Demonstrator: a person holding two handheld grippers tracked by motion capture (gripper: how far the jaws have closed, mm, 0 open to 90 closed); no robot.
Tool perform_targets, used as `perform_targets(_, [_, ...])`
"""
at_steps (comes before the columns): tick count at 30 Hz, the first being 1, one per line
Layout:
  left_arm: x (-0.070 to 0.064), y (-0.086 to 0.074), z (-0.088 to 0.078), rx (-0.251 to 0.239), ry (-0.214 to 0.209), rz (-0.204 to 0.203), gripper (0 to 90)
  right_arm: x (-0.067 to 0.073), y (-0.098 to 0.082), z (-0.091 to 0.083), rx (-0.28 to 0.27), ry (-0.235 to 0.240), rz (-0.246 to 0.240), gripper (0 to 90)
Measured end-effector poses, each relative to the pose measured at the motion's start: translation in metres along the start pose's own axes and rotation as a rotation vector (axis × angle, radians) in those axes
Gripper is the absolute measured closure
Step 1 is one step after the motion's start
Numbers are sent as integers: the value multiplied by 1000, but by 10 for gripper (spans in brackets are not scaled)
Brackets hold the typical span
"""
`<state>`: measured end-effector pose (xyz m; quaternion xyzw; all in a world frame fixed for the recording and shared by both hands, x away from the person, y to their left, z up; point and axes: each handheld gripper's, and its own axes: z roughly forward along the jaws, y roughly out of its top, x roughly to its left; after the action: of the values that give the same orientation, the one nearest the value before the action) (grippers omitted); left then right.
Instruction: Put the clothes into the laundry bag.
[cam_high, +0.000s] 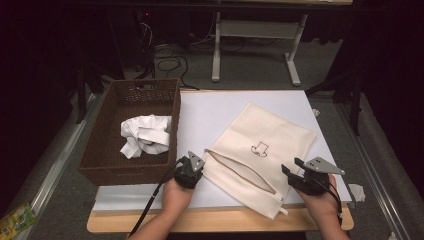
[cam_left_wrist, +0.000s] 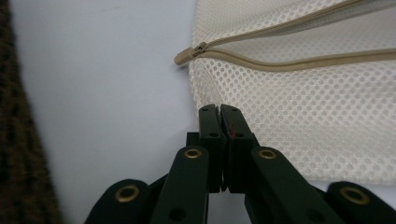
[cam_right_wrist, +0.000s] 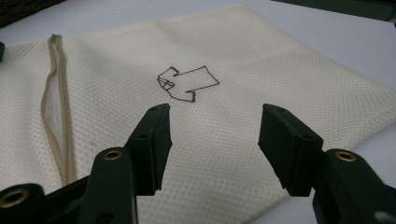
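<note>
A cream mesh laundry bag lies askew on the white tabletop, a small shirt outline drawn on it. Its zipper gapes along the near-left edge; the left gripper view shows the zipper pull at the end. My left gripper is shut, its tips meeting the bag's left border below the pull; I cannot tell if mesh is pinched. My right gripper hovers open over the bag's near-right part, nothing between its jaws.
A brown wicker basket stands at the table's left and holds crumpled white cloth; its side runs down the left gripper view. A white table frame stands on the floor beyond. A wooden edge borders the near side.
</note>
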<state>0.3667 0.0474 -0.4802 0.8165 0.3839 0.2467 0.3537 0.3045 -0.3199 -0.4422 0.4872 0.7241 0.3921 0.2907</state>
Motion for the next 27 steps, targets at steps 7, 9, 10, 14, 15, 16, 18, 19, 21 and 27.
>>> perform_targets(7, [1, -1, -7, -61, -95, -87, 582, 2, 2, -2, -22, 35, 5, 432])
perform_targets(9, [-1, -1, -12, -72, -119, -67, 496, 5, 3, -3, -29, 45, 2, 412])
perform_targets(10, [-2, -1, -14, -86, -140, -62, 467, 7, 4, -3, -30, 49, 3, 402])
perform_targets(14, [-6, 1, -27, -134, -209, -42, 366, 18, 8, -6, -62, 67, 0, 328])
perform_targets(15, [-7, 2, -30, -144, -217, -38, 328, 22, 9, -7, -66, 73, 0, 304])
perform_targets(16, [-8, 3, -33, -154, -225, -37, 292, 26, 10, -7, -71, 88, -5, 281])
perform_targets(18, [-8, 6, -38, -171, -250, -26, 234, 33, 12, -6, -69, 124, 2, 238])
perform_targets(19, [-8, 8, -39, -169, -258, -23, 188, 37, 12, -6, -63, 136, 3, 198])
perform_targets(21, [-8, 11, -44, -172, -267, -10, 141, 45, 13, -3, -55, 149, -25, 167])
perform_targets(27, [-2, 16, -59, -198, -264, 9, 79, 50, 11, 4, -25, 169, -52, 150])
